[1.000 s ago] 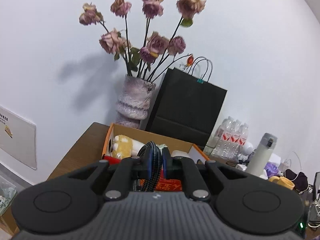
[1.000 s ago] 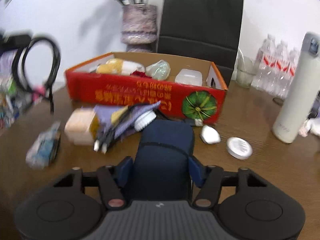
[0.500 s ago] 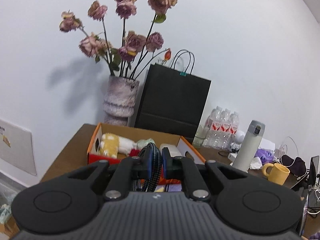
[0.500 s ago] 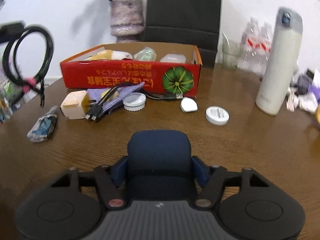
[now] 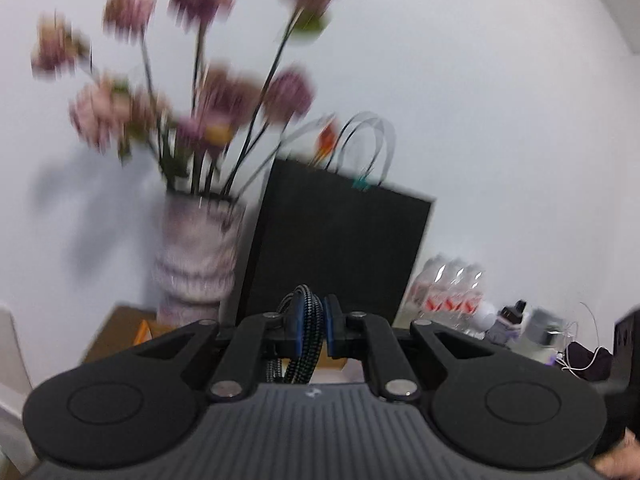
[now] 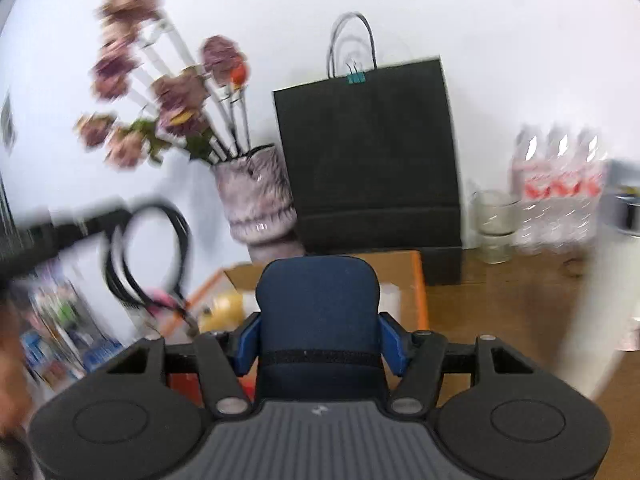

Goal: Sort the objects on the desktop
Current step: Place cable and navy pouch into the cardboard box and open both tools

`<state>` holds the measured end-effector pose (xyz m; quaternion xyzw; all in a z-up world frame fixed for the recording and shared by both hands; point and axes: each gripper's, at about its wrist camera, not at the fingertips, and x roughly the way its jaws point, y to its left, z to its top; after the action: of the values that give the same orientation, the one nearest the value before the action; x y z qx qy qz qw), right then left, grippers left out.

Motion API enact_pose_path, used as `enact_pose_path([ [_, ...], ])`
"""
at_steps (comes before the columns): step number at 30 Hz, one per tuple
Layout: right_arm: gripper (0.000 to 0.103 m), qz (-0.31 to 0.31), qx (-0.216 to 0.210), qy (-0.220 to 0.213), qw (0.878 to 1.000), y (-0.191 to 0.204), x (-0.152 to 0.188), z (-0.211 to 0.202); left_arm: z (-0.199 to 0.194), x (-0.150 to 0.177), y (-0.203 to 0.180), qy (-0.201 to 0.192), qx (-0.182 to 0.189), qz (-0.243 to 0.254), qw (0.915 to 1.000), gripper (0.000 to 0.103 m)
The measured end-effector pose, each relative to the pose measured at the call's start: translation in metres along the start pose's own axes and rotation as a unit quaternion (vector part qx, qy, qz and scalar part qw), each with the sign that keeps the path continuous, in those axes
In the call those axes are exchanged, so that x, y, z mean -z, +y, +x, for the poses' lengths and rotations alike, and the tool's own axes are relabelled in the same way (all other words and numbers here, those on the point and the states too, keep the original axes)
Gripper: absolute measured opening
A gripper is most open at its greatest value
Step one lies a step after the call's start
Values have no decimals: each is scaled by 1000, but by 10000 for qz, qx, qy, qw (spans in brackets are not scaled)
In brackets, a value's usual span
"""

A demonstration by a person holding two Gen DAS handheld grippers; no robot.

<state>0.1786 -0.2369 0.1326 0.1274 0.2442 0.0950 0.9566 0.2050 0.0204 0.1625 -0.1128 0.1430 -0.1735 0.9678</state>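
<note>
- Right now our left hand-held gripper (image 5: 308, 330) is clamped on a coiled braided cable (image 5: 301, 344), whose loops hang below the blue pads; from the right wrist view the same cable (image 6: 148, 256) dangles as a black loop at the left, above the left end of the cardboard box (image 6: 420, 292).
- Our right hand-held gripper (image 6: 318, 336) is closed on a dark blue case (image 6: 318, 304), which fills the gap between its pads and hides much of the box behind it.
- The box sits on the wooden surface (image 6: 520, 304), in front of the vase (image 6: 256, 204) and the black paper bag (image 6: 368, 152). Both views are blurred, so we cannot tell exactly how high either item hangs over the box.
- We judge the step in hand to be carrying these two things to the box. To do it well, we slow down until the view steadies, then bring each item over the open box before letting go.
- We lower the cable first so its hanging loops land inside the box rather than draping over the orange rim.
- We keep both grippers away from the flower stems (image 6: 236, 120) and the vase, which look easy to knock over.
</note>
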Motion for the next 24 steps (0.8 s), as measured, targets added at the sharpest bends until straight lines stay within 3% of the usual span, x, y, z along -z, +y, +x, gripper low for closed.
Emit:
enact_pose_path([
  [3, 60, 217, 32, 437, 9988, -3, -23, 63, 48, 5, 30, 486, -357, -158, 9981, 11],
  [8, 60, -104, 503, 1135, 9922, 10, -32, 161, 100, 29, 82, 1178, -571, -656, 9892, 11],
  [10, 60, -210, 862, 1351, 9869, 17, -28, 191, 102, 37, 94, 1040, -365, -753, 9910, 12],
  [12, 60, -199, 1012, 1541, 9827, 19, -22, 213, 100, 35, 97, 1024, -513, -873, 9896, 13],
  [13, 60, -176, 997, 1622, 9815, 20, -20, 221, 100, 35, 97, 1049, -603, -958, 9880, 15],
  [15, 60, -304, 1061, 1879, 9760, 30, -14, 236, 105, 39, 97, 1258, -498, -911, 9866, 31],
  [20, 65, -427, 1233, 2074, 9695, 37, -7, 247, 124, 52, 105, 1677, -576, -1169, 9772, 38],
  [22, 66, -188, 1053, 2090, 9720, 31, -11, 239, 116, 44, 108, 1462, -633, -1207, 9798, 40],
  [24, 67, 2, 881, 1941, 9770, 24, -17, 223, 103, 33, 113, 1155, -519, -1262, 9839, 49],
])
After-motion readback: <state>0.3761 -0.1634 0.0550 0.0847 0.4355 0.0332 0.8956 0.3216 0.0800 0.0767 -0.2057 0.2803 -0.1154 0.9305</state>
